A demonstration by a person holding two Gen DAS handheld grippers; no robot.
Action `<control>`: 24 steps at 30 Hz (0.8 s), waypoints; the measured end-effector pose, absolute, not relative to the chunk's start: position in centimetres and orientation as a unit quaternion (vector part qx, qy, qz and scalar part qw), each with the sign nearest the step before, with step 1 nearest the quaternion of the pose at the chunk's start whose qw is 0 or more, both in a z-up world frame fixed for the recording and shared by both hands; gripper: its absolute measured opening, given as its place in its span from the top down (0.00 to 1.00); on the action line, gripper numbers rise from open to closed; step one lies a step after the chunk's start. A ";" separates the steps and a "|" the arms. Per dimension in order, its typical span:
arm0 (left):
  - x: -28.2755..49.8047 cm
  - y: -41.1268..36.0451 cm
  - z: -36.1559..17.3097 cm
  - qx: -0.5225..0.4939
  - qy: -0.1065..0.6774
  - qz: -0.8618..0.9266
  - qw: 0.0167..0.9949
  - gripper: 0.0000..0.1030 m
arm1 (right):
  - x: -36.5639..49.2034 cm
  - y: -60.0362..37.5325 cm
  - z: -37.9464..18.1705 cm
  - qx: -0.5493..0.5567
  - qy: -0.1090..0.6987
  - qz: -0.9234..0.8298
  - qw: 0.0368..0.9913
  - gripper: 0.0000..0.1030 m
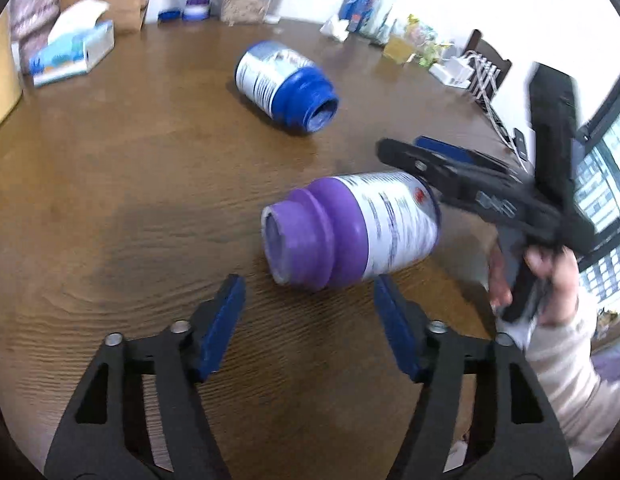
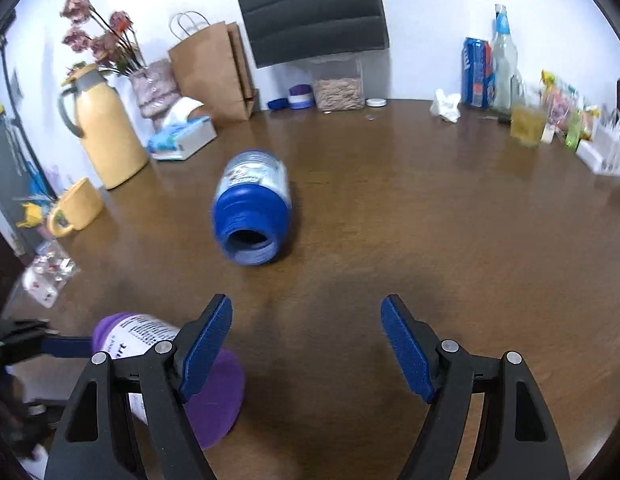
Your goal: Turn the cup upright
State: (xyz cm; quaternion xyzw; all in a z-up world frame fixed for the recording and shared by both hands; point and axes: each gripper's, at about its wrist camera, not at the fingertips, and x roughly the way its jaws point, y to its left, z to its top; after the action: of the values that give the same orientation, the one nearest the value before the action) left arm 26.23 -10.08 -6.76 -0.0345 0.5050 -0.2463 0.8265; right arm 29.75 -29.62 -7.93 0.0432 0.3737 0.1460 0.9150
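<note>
A purple cup (image 1: 350, 228) with a white label lies on its side on the wooden table (image 1: 130, 184), mouth toward me. My left gripper (image 1: 310, 284) is open just in front of it, not touching. A blue cup (image 1: 284, 86) lies on its side farther back. In the right wrist view the blue cup (image 2: 252, 208) lies ahead with its mouth toward the camera, and the purple cup (image 2: 150, 344) sits at lower left behind the left finger. My right gripper (image 2: 306, 312) is open and empty; it also shows in the left wrist view (image 1: 402, 146), beside the purple cup's base.
A tissue box (image 1: 72, 54), paper bag (image 2: 212, 72), yellow jug (image 2: 106, 132), yellow mug (image 2: 76, 208) and flowers line the left. A food container (image 2: 338, 90), can (image 2: 476, 72), bottle (image 2: 504, 60) and glass (image 2: 528, 124) stand at the back right.
</note>
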 end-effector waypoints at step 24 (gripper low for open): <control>29.0 -10.1 -4.0 -0.074 0.509 -0.282 0.810 0.17 | 26.0 -29.2 -9.1 0.105 0.390 0.182 0.896 0.21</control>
State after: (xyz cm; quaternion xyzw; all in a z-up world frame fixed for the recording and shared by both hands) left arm 28.98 -10.10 -3.99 -0.0740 0.5086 -0.2821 0.8101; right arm 25.97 -29.16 -9.09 0.1052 0.3903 0.1825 0.8963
